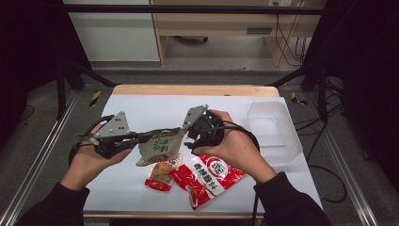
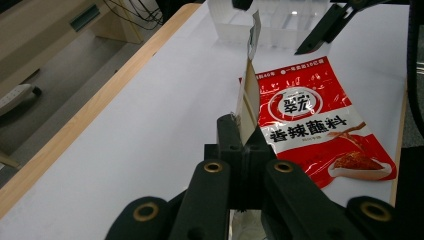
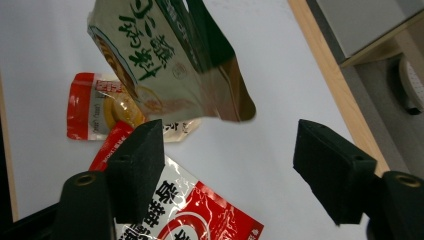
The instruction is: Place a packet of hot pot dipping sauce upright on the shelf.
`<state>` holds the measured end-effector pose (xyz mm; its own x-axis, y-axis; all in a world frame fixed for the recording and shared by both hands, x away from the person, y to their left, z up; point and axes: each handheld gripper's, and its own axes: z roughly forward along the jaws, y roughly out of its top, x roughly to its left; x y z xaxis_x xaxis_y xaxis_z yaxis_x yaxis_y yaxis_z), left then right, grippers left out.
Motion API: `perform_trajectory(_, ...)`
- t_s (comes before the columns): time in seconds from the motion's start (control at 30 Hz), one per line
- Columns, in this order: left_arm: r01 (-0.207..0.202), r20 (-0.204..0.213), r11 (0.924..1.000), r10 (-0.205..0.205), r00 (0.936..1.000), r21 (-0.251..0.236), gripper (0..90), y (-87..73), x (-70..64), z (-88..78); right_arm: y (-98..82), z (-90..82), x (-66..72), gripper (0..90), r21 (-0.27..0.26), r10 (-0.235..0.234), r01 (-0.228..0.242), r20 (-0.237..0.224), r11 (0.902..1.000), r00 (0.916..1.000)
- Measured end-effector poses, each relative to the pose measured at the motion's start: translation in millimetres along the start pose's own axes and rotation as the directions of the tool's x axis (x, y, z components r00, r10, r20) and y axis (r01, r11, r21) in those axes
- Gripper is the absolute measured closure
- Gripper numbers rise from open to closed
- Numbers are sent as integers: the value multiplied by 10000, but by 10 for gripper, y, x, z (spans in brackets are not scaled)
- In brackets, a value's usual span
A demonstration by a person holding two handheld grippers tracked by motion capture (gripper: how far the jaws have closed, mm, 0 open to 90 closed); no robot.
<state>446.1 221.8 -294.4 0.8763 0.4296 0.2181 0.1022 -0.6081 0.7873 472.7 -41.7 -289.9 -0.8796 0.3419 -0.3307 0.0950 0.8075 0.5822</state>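
The left gripper (image 1: 141, 137) pinches the beige sachet (image 1: 160, 146) aloft; the right gripper (image 3: 230, 170), jaws spread, probably should grasp its free right edge squarely.

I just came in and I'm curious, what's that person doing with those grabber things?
A person holds a gripper in each hand. The left gripper is pinching a green snack bag and holding it above the white table. The right gripper is open beside it. Two red packets lie below, and a clear tub waits nearby.
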Motion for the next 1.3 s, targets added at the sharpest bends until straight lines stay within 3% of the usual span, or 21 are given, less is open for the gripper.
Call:
perform_trajectory(0.33, -281, 495, 9996, 279, 9984, 31, 900, 28, -98, 133, 5, 149, 36, 502, -78, -438, 433, -746, 9990, 9962)
perform_trajectory(0.37, -293, 528, 9996, 291, 9982, 20, 900, 25, -106, 143, 9, 177, 52, 536, -131, -571, 561, -978, 9983, 9936)
perform_trajectory(0.5, -367, 675, 9993, 360, 9971, 92, 900, 24, -137, 183, 20, 223, 88, 599, -18, -694, 696, -1131, 9976, 9912)
perform_trajectory(0.53, -364, 713, 9993, 357, 9968, 83, 900, 23, -151, 197, 22, 248, 101, 681, -44, -824, 825, -1229, 9966, 9890)
perform_trajectory(0.6, -369, 746, 9993, 363, 9965, 66, 900, 23, -156, 204, 22, 261, 109, 704, -11, -793, 798, -1318, 9968, 9881)
perform_trajectory(0.63, -362, 749, 9993, 357, 9965, 53, 900, 21, -164, 218, 17, 284, 120, 779, 71, -846, 865, -1430, 9962, 9861)
perform_trajectory(0.7, -312, 756, 9995, 309, 9967, 20, 900, 8, -164, 229, 10, 303, 129, 820, 116, -827, 855, -1540, 9963, 9846)
perform_trajectory(0.9, -259, 826, 9996, 253, 9963, 63, 900, -15, -159, 245, 19, 312, 141, 835, 157, -1033, 1074, -1696, 9941, 9801)
perform_trajectory(1.07, -155, 804, 9999, 153, 9966, 20, 900, -28, -154, 249, 38, 306, 163, 900, 234, -1162, 1218, -1667, 9923, 9791)
perform_trajectory(1.3, -106, 878, 9999, 106, 9961, 1, 900, -15, -152, 266, 42, 288, 153, 900, 409, -1327, 1417, -1723, 9891, 9761)
